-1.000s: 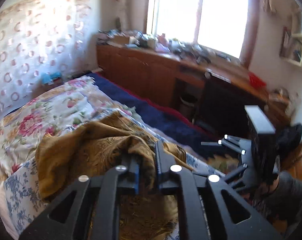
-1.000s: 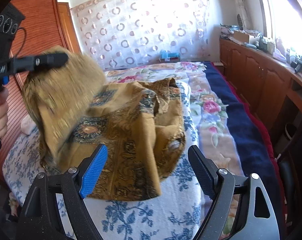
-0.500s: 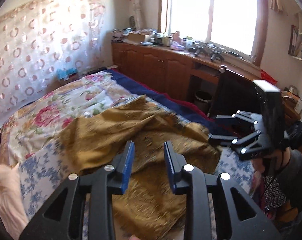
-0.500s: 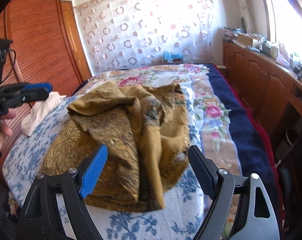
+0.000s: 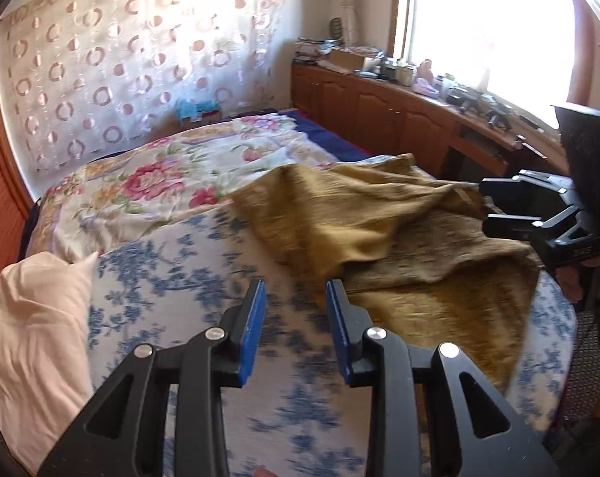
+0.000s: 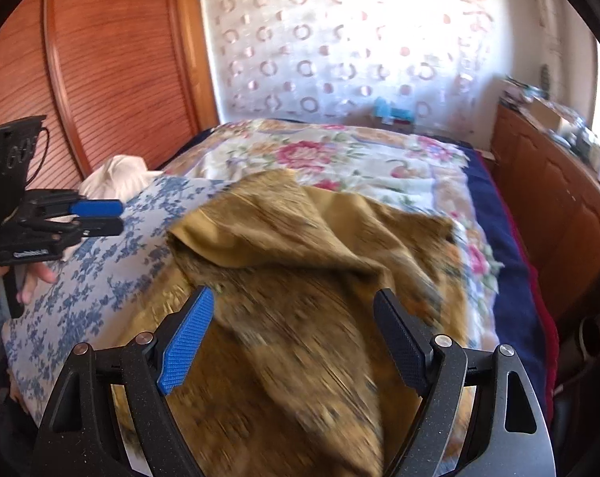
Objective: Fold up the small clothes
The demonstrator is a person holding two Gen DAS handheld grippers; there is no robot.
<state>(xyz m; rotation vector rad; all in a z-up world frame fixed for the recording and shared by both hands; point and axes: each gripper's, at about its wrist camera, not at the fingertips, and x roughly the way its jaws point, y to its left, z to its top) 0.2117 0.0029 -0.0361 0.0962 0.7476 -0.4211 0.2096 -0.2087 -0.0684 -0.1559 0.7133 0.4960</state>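
A mustard-gold patterned garment (image 5: pixel 379 218) (image 6: pixel 300 238) lies crumpled on the blue-flowered sheet (image 5: pixel 160 278) of the bed, one flap folded over its top. My left gripper (image 5: pixel 296 284) hovers over bare sheet just left of the garment's near edge. Its blue pads stand a little apart with nothing between them. From the right wrist view the left gripper (image 6: pixel 121 216) sits at the far left, clear of the cloth. My right gripper (image 6: pixel 295 292) hangs wide open above the garment's near part, gripping nothing. It also shows at the garment's right edge (image 5: pixel 484 204).
A pale crumpled cloth (image 5: pixel 33 318) (image 6: pixel 117 171) lies at the sheet's left side. A rose-patterned quilt (image 5: pixel 160 175) covers the far half of the bed. Wooden cabinets (image 5: pixel 379 99) with clutter line the window side, and a slatted wooden wardrobe (image 6: pixel 101 59) stands on the other.
The left gripper let go of the garment, which dropped flat onto the bed. It then drew away to the left, jaws parted. The right gripper moved in over the garment, still wide open.
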